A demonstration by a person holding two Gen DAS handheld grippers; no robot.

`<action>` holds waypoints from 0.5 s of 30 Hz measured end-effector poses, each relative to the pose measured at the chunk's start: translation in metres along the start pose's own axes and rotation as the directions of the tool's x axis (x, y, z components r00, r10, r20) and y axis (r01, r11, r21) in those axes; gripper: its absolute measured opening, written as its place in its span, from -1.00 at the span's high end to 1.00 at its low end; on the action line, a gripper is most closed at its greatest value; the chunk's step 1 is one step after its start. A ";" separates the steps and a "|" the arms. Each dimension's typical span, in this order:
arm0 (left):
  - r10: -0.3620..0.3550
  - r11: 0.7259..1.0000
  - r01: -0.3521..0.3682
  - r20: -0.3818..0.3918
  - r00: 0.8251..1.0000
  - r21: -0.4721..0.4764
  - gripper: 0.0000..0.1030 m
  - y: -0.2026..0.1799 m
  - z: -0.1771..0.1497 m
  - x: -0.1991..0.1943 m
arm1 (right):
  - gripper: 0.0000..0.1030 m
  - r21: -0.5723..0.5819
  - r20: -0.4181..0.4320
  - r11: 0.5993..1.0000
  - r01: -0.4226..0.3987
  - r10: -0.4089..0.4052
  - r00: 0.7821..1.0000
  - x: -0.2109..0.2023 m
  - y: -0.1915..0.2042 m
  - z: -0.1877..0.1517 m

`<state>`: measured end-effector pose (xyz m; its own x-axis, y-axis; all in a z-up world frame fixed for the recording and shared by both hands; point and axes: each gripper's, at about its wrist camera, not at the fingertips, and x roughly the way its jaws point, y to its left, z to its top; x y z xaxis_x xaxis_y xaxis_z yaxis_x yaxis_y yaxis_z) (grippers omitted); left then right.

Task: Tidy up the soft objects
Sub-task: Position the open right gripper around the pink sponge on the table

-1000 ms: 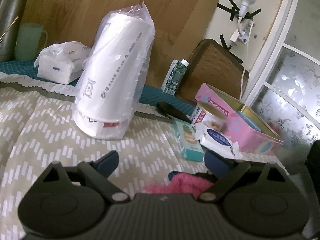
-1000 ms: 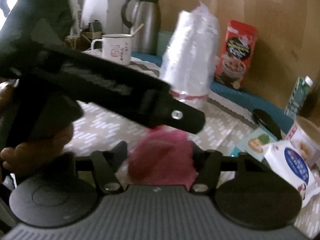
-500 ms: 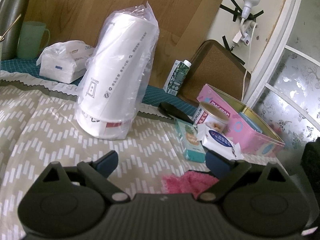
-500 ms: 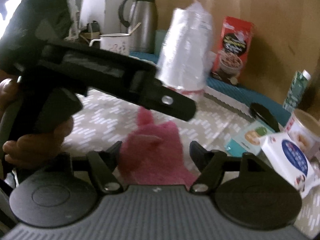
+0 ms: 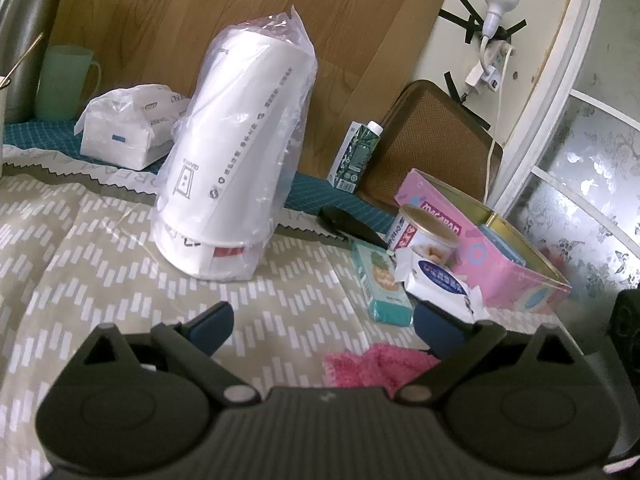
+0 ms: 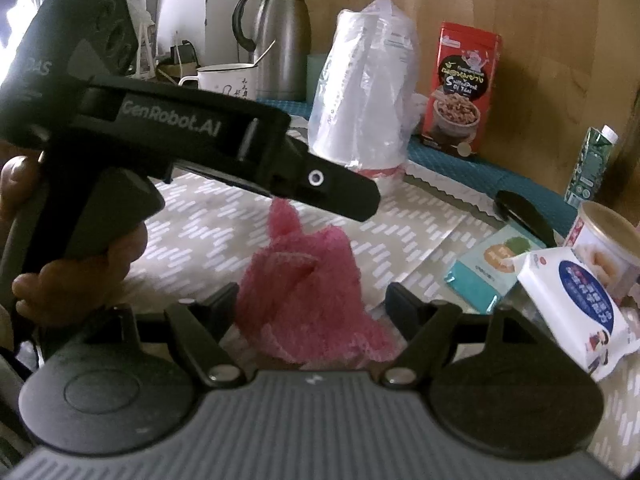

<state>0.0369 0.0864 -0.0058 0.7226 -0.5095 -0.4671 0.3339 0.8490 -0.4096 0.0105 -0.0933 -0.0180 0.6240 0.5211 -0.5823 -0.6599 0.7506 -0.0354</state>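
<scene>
Just in front of the bagged paper cups (image 6: 362, 92), the pink fuzzy cloth (image 6: 304, 296) peaks upward between the spread right tongs (image 6: 312, 304), nearer than the equally spread, empty left tongs (image 5: 320, 322).

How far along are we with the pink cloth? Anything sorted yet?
Done: nothing visibly. The pink cloth lies bunched on the patterned tablecloth, not folded or put away.
In hand: nothing is gripped. The right gripper is open with its fingers either side of the cloth. The left gripper is open just above it.
Left: probably grasping, tidying and placing it.
</scene>
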 end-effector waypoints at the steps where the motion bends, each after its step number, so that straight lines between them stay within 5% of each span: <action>1: 0.003 1.000 -0.003 0.001 1.000 0.003 -0.94 -0.001 0.000 0.000 | -0.58 0.002 0.001 1.000 0.001 -0.001 1.000 -0.001 0.000 0.000; 15: 0.039 0.999 -0.039 0.021 0.999 0.014 -0.99 -0.005 -0.005 -0.010 | -0.60 0.040 0.032 0.999 0.006 -0.007 0.999 -0.015 -0.005 -0.009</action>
<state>0.0247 0.0866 -0.0033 0.7474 -0.4734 -0.4662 0.3138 0.8700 -0.3804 0.0011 -0.1084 -0.0162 0.6418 0.5284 -0.5557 -0.6391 0.7691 -0.0068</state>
